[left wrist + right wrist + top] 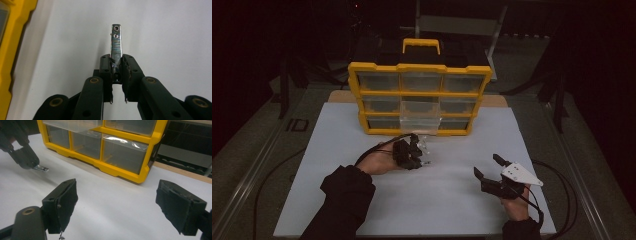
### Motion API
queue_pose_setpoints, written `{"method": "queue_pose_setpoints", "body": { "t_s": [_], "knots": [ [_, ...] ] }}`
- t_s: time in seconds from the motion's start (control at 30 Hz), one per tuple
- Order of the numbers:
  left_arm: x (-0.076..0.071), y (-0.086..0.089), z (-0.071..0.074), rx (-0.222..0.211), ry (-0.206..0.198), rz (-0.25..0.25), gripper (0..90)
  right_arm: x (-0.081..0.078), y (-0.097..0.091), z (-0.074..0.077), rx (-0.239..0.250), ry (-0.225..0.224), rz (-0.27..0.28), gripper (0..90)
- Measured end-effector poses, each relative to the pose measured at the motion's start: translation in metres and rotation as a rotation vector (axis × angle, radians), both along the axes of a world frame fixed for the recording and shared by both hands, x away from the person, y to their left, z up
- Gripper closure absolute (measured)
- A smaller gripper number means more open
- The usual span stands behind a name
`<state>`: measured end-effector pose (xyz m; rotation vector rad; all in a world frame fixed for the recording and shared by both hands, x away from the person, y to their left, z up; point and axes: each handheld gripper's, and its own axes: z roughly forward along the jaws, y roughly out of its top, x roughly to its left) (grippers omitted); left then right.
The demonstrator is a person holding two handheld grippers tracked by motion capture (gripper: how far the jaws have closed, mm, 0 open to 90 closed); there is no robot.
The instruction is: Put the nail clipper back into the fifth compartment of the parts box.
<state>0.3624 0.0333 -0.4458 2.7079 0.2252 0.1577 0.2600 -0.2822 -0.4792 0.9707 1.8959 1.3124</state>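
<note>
- Left hand (379, 162) reaching in from the 7 o'clock corner of the high view, dark sleeve (346, 192) behind it, wrist roughly level, palm turned inward.
- Left gripper (418, 157) held just in front of the yellow drawer cabinet (419, 67), above the white sheet (362, 130), jaws aimed toward 3 o'clock in the high view.
- Jaws clamped tight on a small metal nail clipper (116, 42), pads pinching its lower end.
- Clipper sticking straight out beyond the pads, long axis in line with the jaws, free end with the rivet pointing to 12 o'clock in the left gripper view.
- From the right gripper view, same clipper (42, 168) lying near level, tip toward 4 o'clock, clear of the sheet.
- Right hand (516, 205) low at 5 o'clock in the high view, forearm entering from the bottom edge.
- Right gripper (488, 166) angled toward 10 o'clock, jaws spread wide, nothing between them.
- One clear drawer (419, 120) pulled out of the cabinet's bottom row, middle column.
</note>
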Motion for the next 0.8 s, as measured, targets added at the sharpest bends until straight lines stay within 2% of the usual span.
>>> {"method": "queue_pose_setpoints", "body": {
  "t_s": [0.8],
  "knots": [
    [0.0,0.013,0.038,-0.049,-0.017,-0.009,80.6,0.0,0.001,0.0,-0.001,-0.002,0.001,17.5]
  ]
}}
